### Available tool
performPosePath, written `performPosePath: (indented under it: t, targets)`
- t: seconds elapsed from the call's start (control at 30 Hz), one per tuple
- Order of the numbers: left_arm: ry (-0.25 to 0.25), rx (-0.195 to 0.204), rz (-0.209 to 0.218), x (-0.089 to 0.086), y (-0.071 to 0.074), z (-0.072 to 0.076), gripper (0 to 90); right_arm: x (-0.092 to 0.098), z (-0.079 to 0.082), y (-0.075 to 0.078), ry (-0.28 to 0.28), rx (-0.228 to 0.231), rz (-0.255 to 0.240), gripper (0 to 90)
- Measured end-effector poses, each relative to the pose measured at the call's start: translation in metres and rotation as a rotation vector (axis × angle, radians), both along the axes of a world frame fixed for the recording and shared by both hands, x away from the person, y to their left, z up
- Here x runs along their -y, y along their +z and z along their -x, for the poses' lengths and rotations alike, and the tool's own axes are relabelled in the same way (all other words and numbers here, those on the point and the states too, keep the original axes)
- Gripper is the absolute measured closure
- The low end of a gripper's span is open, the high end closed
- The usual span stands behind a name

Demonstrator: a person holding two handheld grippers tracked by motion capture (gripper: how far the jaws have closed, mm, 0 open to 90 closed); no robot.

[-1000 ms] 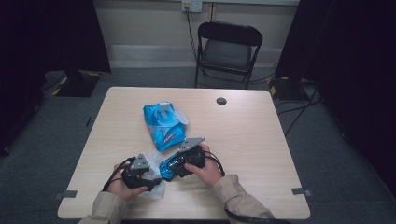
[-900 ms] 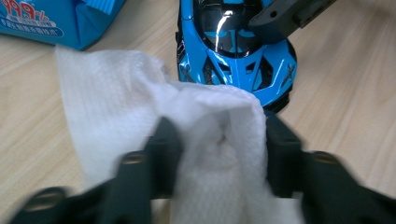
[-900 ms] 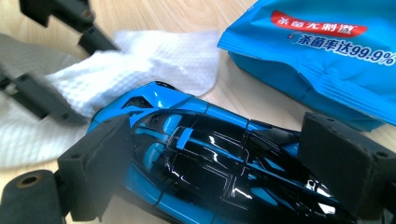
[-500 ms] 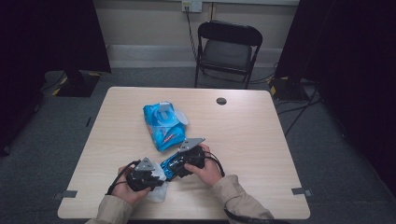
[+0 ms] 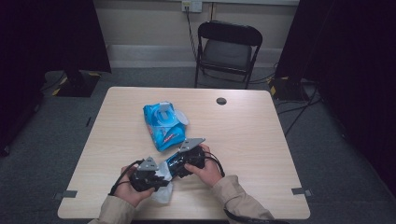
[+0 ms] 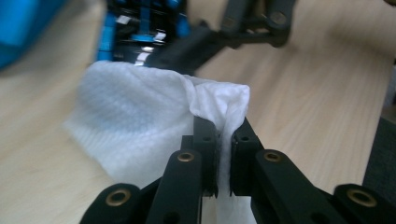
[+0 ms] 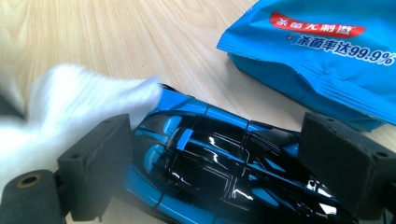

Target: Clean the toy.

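My left gripper (image 6: 223, 154) has just been closing, now pinching a white wipe (image 6: 140, 121); its lower edge is hidden behind the jaws; my right gripper (image 7: 233, 158) clamps a blue toy car (image 7: 219, 163), tail cropped; wipes pack (image 5: 162, 122) just beyond, both hands low at the table's near edge (image 5: 233, 212).

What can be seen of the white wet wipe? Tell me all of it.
The white textured wet wipe is a soft, crumpled sheet with a woven-looking surface. One folded corner is pinched in the shut left tool. The rest drapes onto the pale wooden table, and its far edge lies against the glossy blue-and-black toy car.
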State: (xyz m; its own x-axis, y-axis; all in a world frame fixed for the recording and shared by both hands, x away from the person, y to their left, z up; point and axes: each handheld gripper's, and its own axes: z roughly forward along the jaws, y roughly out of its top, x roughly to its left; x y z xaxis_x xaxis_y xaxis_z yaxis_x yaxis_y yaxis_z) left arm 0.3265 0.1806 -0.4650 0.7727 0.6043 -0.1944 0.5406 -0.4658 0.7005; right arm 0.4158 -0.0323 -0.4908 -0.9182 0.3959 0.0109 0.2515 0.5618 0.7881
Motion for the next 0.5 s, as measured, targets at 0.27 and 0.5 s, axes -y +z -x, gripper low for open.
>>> performPosePath:
  t: [0.27, 0.5]
  targets:
    - [0.195, 0.049, -0.022, -0.043, 0.003, -0.013, 84.4, 0.000, 0.000, 0.000, 0.001, 0.002, 0.000, 9.7]
    - [0.216, 0.023, -0.064, -0.039, -0.018, -0.023, 83.3, 0.000, 0.000, 0.000, 0.001, 0.002, -0.001, 9.7]
